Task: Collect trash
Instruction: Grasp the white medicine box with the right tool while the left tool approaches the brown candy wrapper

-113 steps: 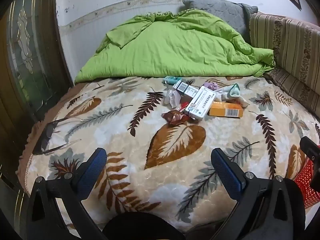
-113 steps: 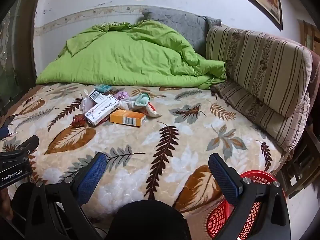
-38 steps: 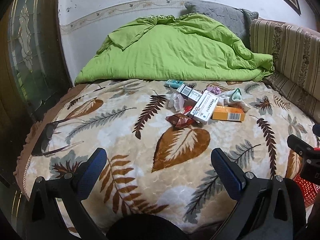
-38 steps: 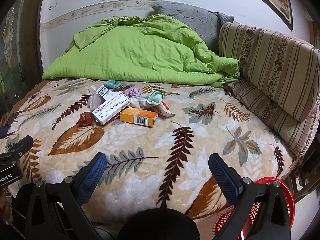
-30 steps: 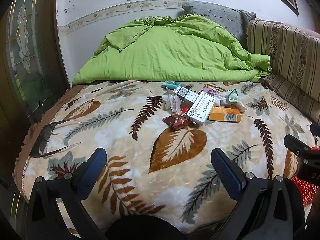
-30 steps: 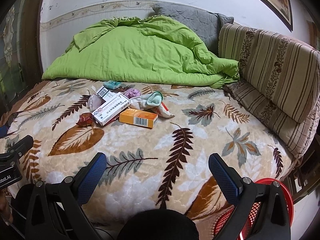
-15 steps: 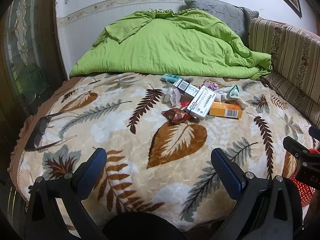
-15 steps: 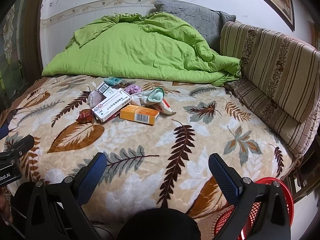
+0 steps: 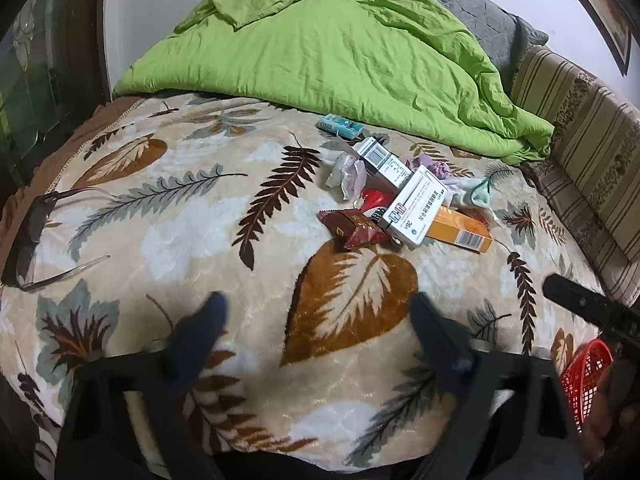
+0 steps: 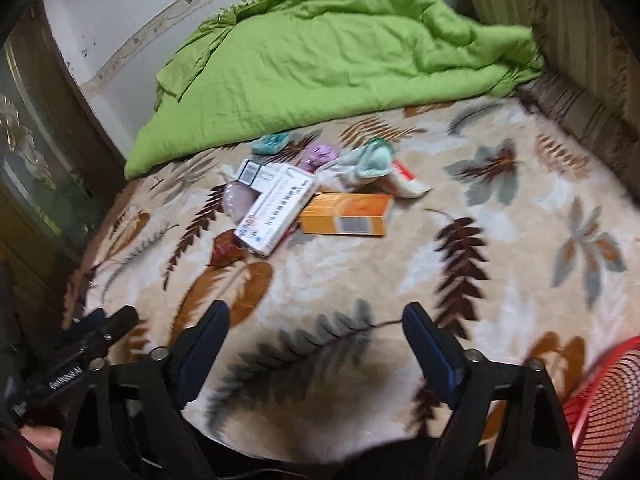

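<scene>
Change since earlier frames: we see the litter pile nearer and larger in both wrist views, and both views now look more steeply down at the bed; the right view is motion-blurred. Both pairs of blue pads stand closer together than half a second ago.
Left gripper [image 9: 316, 316]: jaws closing, nothing between them; only the leaf-print plush blanket [image 9: 192, 216] shows in the gap.
Right gripper [image 10: 316, 328]: jaws closing, likewise nothing between them, over bare blanket.
Litter pile: we find it mid-bed, well ahead of both sets of jaws and touched by neither. In the left view it sits up and to the right of the gap; in the right view, up and slightly left.
Pile contents: a long white cardboard medicine box with blue print [image 9: 414, 210] lies across a flat orange carton with a barcode [image 9: 460, 230]; a crumpled dark red foil wrapper [image 9: 354, 230] touches the white box's near end; a smaller white carton with a barcode [image 9: 382, 160], clear crumpled plastic [image 9: 348, 172], a pale purple wad [image 9: 434, 166] and a mint-green and white crumpled piece [image 9: 478, 196] sit behind; a teal blister pack [image 9: 340, 126] lies apart, near the lime-green quilt [image 9: 340, 52].
Writing: the white box shows "25" beside a blue logo and a line of characters too small for us to read; barcodes on two cartons.
Red mesh plastic basket [image 10: 604, 392]: at the bed's near right edge, low in both views.
Dark-framed spectacles [image 9: 30, 236]: on the blanket's left edge, well apart from the pile.
</scene>
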{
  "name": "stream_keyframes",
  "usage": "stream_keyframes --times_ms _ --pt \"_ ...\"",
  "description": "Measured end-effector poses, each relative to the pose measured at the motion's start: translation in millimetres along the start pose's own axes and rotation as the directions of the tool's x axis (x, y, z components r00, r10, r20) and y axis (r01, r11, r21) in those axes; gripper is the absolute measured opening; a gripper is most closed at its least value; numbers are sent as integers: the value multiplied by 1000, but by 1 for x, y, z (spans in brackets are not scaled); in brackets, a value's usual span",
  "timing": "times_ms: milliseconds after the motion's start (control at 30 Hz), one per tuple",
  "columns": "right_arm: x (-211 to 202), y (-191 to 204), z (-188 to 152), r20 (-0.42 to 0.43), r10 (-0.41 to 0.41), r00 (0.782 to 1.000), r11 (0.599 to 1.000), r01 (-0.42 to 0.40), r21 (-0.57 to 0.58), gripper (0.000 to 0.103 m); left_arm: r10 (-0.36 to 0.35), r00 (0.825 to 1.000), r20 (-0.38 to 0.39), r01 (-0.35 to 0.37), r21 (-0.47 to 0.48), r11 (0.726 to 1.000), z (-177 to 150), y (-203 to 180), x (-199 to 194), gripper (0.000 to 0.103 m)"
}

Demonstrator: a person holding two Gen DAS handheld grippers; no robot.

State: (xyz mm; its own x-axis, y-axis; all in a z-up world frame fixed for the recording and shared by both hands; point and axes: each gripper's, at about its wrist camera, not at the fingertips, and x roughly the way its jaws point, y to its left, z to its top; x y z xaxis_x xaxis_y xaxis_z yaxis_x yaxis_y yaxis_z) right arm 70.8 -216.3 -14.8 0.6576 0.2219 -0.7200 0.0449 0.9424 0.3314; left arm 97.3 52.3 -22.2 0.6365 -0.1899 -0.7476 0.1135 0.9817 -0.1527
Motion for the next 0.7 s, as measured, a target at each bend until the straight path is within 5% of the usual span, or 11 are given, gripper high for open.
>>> stream_keyframes --times_ms 67,233,633,700 --pt "11 4 8 -23 48 999 999 -47 21 87 -13 1000 -19 13 -11 1000 2 4 5 64" --pt "49 20 35 -64 96 993 993 -92 70 87 -11 1000 -20 11 -17 1000 1 13 8 63" --pt "168 37 87 -200 47 979 961 10 275 87 30 998 -48 -32 -38 999 1 43 25 63" --pt "178 40 87 -212 14 977 965 42 258 77 24 998 -62 -26 -41 999 2 47 30 63"
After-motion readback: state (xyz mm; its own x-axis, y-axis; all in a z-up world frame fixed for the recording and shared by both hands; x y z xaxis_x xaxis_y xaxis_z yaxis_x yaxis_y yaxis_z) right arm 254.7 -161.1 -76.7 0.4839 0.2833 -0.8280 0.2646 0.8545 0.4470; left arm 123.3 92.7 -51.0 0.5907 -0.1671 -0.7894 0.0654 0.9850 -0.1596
